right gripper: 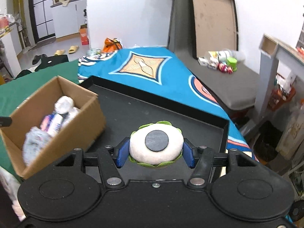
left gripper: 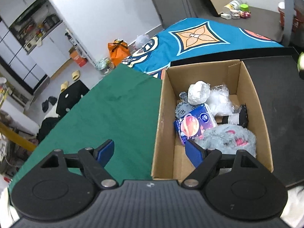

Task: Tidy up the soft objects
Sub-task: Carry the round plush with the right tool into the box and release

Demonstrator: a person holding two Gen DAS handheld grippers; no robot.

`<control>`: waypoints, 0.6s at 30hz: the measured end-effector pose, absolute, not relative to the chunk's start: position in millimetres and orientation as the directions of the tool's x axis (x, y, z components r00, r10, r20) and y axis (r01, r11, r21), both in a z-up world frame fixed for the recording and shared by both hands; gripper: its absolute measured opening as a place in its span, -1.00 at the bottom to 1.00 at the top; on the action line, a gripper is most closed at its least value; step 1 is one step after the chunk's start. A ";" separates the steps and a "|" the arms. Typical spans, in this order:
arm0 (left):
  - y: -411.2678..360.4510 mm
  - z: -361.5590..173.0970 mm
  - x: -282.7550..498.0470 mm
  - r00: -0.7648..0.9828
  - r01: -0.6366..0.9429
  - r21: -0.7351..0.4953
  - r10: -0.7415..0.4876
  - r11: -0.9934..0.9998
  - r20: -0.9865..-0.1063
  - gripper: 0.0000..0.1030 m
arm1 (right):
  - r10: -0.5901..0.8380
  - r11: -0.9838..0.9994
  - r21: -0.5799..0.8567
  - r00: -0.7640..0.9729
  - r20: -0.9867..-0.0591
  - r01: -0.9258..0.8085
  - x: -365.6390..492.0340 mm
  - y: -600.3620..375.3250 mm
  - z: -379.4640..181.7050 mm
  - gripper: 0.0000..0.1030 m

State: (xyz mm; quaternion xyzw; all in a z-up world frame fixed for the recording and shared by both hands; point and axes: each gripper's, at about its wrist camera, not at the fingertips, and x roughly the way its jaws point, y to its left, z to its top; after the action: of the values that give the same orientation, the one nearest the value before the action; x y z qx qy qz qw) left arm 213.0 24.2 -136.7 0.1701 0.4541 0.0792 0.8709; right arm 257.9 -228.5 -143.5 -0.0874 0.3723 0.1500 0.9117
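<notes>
A cardboard box [left gripper: 163, 114] holds several soft things: a grey fluffy toy [left gripper: 226, 138], a blue tissue pack [left gripper: 193, 123], a white wad [left gripper: 198, 93] and clear plastic wrap [left gripper: 220, 98]. My left gripper [left gripper: 152, 152] is open and empty, straddling the box's left wall near its front. My right gripper [right gripper: 154, 152] is shut on a white plush eye with green leaves and a black disc [right gripper: 156, 148], held above the black tray [right gripper: 171, 114]. The box [right gripper: 76, 133] is to its left.
The box stands where the green cloth [left gripper: 106, 114] meets the black tray [left gripper: 281, 95]. A blue patterned cloth [right gripper: 142, 70] lies behind. Small bottles and toys [right gripper: 220, 60] sit on the grey surface at far right. A white shelf [right gripper: 269, 66] stands right.
</notes>
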 end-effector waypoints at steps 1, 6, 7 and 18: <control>27.2 -135.3 212.3 0.573 0.021 0.353 0.278 0.935 -0.771 0.52 | 0.212 0.938 -0.048 0.678 -0.703 -0.344 256.5 -224.5 -139.2 0.09; 40.1 -129.8 206.5 0.585 0.031 0.293 0.221 0.956 -0.781 0.48 | 0.236 0.930 -0.039 0.674 -0.700 -0.366 250.8 -207.1 -120.9 0.09; 41.8 -129.7 205.4 0.584 0.032 0.281 0.210 0.959 -0.784 0.42 | 0.242 0.926 -0.041 0.674 -0.698 -0.375 249.9 -203.5 -117.7 0.09; 60.6 -141.0 202.4 0.553 0.028 0.167 0.124 0.986 -0.824 -0.09 | 0.303 0.880 -0.071 0.671 -0.677 -0.469 236.0 -146.9 -89.5 0.09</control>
State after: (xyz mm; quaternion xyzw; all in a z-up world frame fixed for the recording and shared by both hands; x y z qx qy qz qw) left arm 202.4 60.6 -141.0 0.0804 0.4718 0.0272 0.8776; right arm 236.0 -146.9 -89.5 -0.1203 0.3451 0.2130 0.9061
